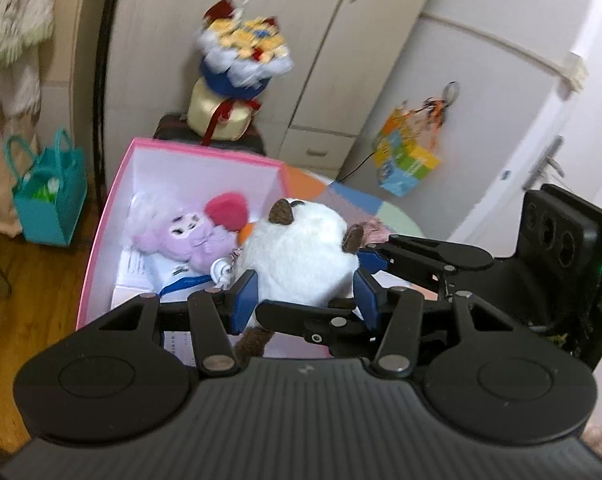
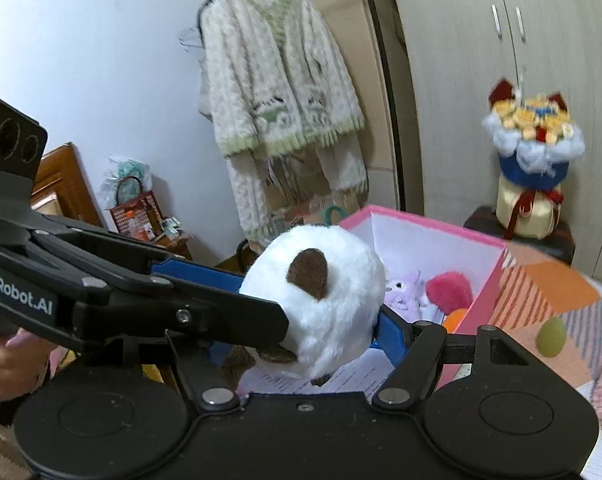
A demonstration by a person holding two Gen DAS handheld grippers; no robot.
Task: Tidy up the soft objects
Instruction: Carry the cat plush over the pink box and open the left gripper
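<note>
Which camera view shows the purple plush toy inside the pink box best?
The left wrist view shows it best: the purple plush toy lies in the pink box with its face and body visible. In the right wrist view only a small part shows, because the white plush toy hides the rest.

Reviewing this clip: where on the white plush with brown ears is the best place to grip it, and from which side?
Across its round head, as both claws do now: the white plush is squeezed side to side by the left claw and the right claw. The head is wide and compressible; the ears are too small.
</note>
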